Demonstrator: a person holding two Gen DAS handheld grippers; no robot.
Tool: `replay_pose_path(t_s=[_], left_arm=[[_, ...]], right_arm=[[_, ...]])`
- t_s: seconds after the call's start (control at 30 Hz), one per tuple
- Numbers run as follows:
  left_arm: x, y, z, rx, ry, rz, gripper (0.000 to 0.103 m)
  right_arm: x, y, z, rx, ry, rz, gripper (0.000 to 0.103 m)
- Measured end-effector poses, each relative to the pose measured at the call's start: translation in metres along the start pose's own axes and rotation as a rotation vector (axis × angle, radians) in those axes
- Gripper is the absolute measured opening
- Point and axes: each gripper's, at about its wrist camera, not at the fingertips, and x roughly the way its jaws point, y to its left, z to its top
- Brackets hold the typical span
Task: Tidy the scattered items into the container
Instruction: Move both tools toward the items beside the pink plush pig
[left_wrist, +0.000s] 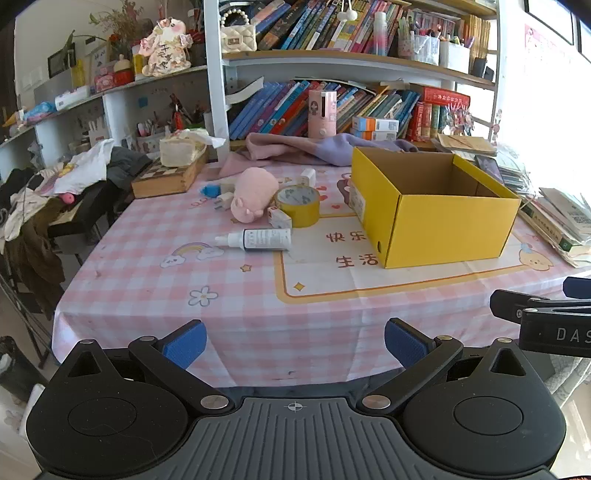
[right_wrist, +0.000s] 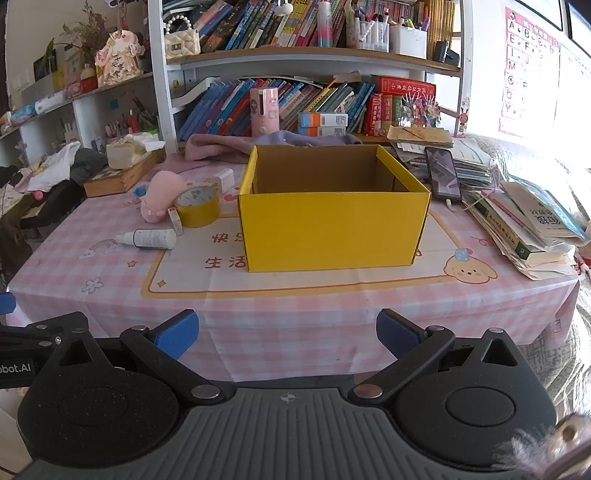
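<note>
Left wrist view: spray bottle (left_wrist: 258, 239) lies flat, nozzle pointing left; both grippers (left_wrist: 293, 345) (right_wrist: 286, 338) gape wide, empty.

We see a matt yellow corrugated-cardboard box (right_wrist: 334, 229) on a smooth, faintly creased checked tablecloth (right_wrist: 295, 295). Left of the box lie a glossy tape roll (left_wrist: 298, 205), a fuzzy pink plush toy (left_wrist: 253, 197) and a smooth white plastic bottle (left_wrist: 258, 239).

The yellow box's (right_wrist: 334, 229) floor was hidden behind its front wall. The pink plush toy (left_wrist: 253, 195) concealed part of a white plug (left_wrist: 221, 202). The small carton's (left_wrist: 279, 218) print was illegible.
</note>
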Motion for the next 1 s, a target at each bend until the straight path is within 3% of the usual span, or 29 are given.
replay_pose_path(t_s=[1.0], left_arm=[[0.0039,0.0013,-0.0033,-0.011,0.017,-0.01,0.103]], right_arm=[[0.0022,0.008,-0.0018,-0.032,0.014,-0.003,0.103]])
